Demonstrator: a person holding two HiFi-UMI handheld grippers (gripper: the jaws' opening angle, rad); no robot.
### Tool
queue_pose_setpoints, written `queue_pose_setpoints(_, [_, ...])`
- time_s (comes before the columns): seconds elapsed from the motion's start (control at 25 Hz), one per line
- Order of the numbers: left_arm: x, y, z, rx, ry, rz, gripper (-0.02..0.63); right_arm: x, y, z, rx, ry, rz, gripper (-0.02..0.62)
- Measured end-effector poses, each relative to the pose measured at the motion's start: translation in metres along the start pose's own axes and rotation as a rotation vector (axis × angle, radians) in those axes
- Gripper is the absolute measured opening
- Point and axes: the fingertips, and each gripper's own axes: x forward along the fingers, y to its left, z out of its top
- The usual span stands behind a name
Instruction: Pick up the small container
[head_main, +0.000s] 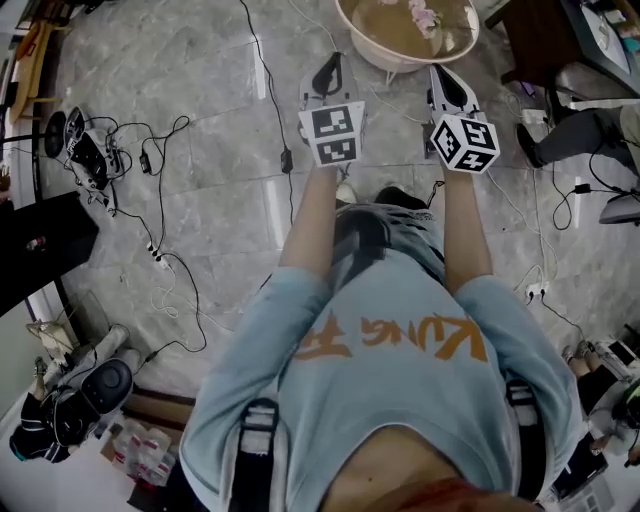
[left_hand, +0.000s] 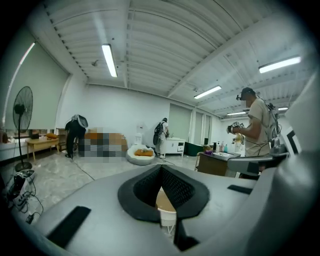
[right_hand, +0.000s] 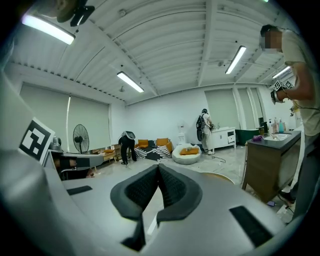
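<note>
Overall: we stand over a grey tiled floor (head_main: 200, 150) with both grippers held out in front of us, and the round table (head_main: 390, 60) is just beyond their tips.
Left gripper (left_hand: 161, 169): its jaws are together at the tips and nothing is pinched between the pads.
Right gripper (right_hand: 158, 167): its jaws are closed tip to tip and empty, with pale floor showing in the slot behind them.
Small container, place: we cannot pick it out with certainty in any view.
Candidate one: a pink-and-white thing (head_main: 425, 15) sits on the table's tan top, ahead of the right gripper and well apart from its tips. It is too small for us to name.
Candidate two: a tan face over a white band (left_hand: 166, 212) shows through the slot behind the left jaws. We cannot tell whether it is a small cup or the table's rim.
Container, heading and long axis: neither can be read, since no clear outline of it shows.
Container against the claws: whichever candidate it is, it lies beyond the closed tips, and neither gripper touches or holds it.
Table against the claws: the right gripper points at the rim's near edge, and the left gripper points just left of it.
Surroundings: black cables (head_main: 160, 250) trail over the floor to our left.
</note>
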Motion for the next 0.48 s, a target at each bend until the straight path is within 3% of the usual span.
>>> queue_pose_setpoints(0.28, [0.004, 0.021, 0.012, -0.064, -0.031, 0.013, 0.024, 0.005, 0.003, 0.039, -0.061, -0.04, -0.015, 0.011])
queue_pose_setpoints(0.48, [0.015, 0.055, 0.019, -0.126, -0.05, 0.092, 0.024, 0.012, -0.018, 0.054, -0.063, -0.054, -0.045, 0.011])
